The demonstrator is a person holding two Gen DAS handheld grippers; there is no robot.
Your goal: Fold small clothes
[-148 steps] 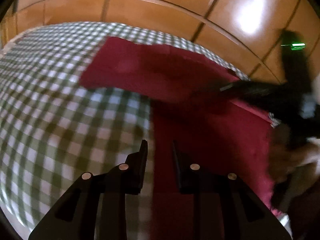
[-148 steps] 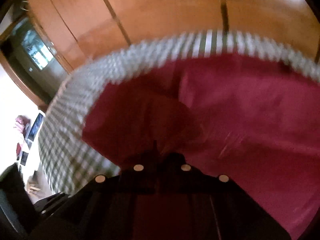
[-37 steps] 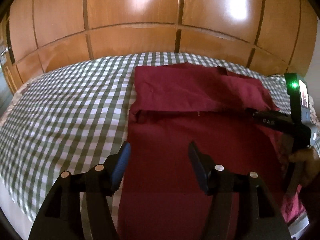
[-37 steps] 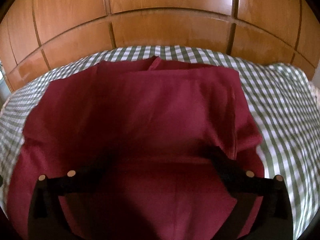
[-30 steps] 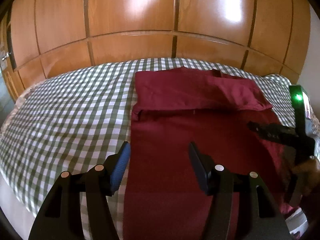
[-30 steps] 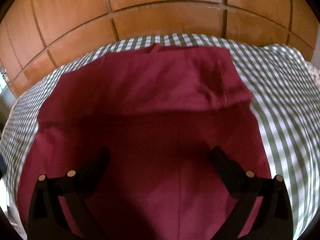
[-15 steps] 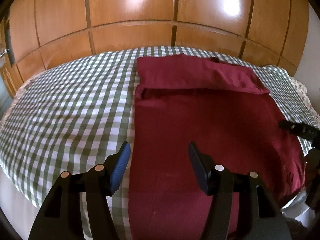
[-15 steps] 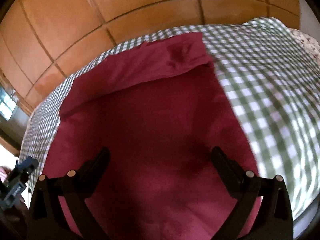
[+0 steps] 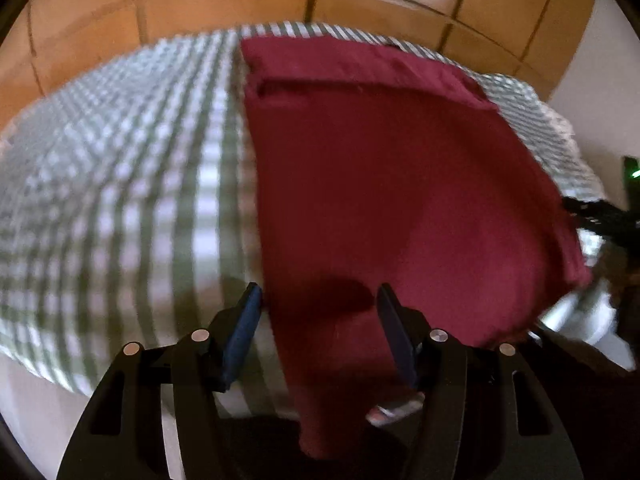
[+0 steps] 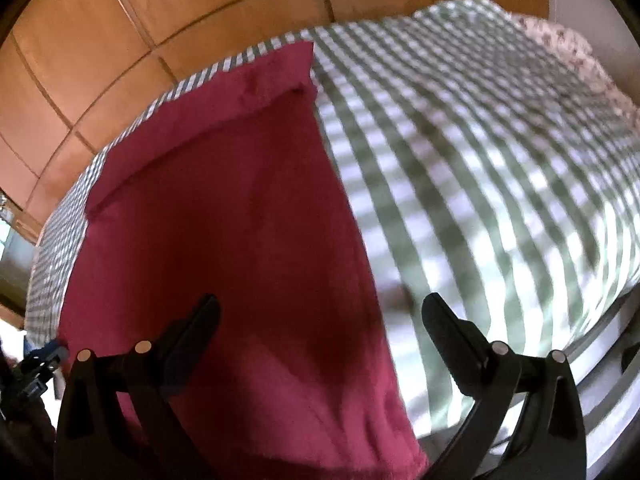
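Grippers first: left gripper [image 9: 318,300] at bottom centre of the left wrist view, jaws parted with nothing pinched, blue-padded finger [image 9: 245,320] just off the left edge of the maroon garment [image 9: 392,184], other finger over the cloth near its lower left corner. Right gripper [image 10: 320,316] at bottom of the right wrist view, jaws spread wide and empty, left finger over the garment [image 10: 224,232], right finger over the sheet, the garment's right edge running between them. Garment lies flat on the green-and-white checked bedsheet [image 9: 120,168], its far end folded over into a band across the upper part of both views; near end hangs over the bed's front edge in the left wrist view. Checked sheet [image 10: 480,160] fills the right half of the right wrist view, blurred. Wooden panelled wardrobe [image 9: 224,4] across the top of both views. Right gripper also shows at the right edge of the left wrist view, dark, with a green light [image 9: 634,174]; left one at the lower left edge of the right wrist view.
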